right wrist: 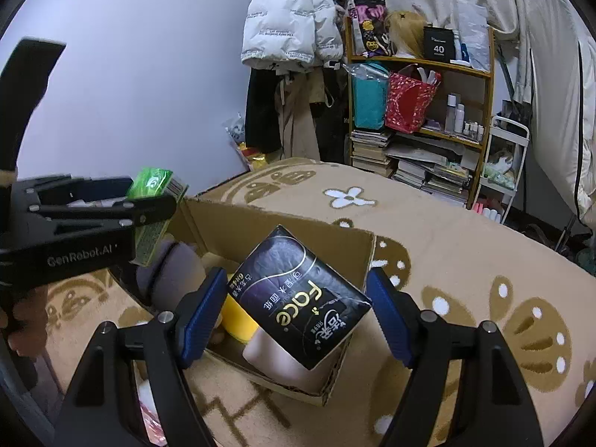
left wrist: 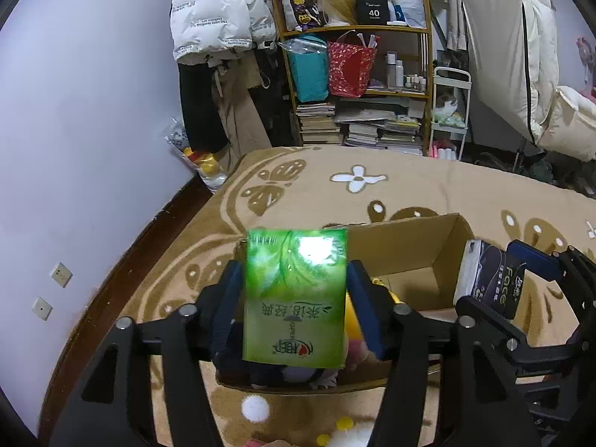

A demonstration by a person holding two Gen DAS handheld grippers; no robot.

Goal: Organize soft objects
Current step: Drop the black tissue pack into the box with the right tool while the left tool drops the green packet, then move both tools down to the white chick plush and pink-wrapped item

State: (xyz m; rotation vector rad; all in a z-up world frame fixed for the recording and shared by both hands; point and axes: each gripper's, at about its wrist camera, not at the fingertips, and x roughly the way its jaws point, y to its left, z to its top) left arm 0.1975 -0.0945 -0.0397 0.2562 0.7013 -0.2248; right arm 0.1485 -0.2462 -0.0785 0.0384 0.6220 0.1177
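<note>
My left gripper (left wrist: 294, 290) is shut on a green tissue pack (left wrist: 294, 298) and holds it above the near end of an open cardboard box (left wrist: 402, 257) on the bed. The pack also shows in the right wrist view (right wrist: 154, 201). My right gripper (right wrist: 298, 309) is shut on a black tissue pack (right wrist: 301, 301), held tilted over the box (right wrist: 283, 231); this pack shows at the right in the left wrist view (left wrist: 491, 279). Inside the box lie a grey plush (right wrist: 167, 279), a yellow soft item (right wrist: 238, 320) and a pale pink item (right wrist: 275, 361).
A tan flower-patterned blanket (left wrist: 409, 186) covers the bed. A bookshelf (left wrist: 357, 85) with bags and books stands behind it, with jackets hanging beside. A white pompom (left wrist: 255, 408) and small yellow pieces lie on the blanket before the box.
</note>
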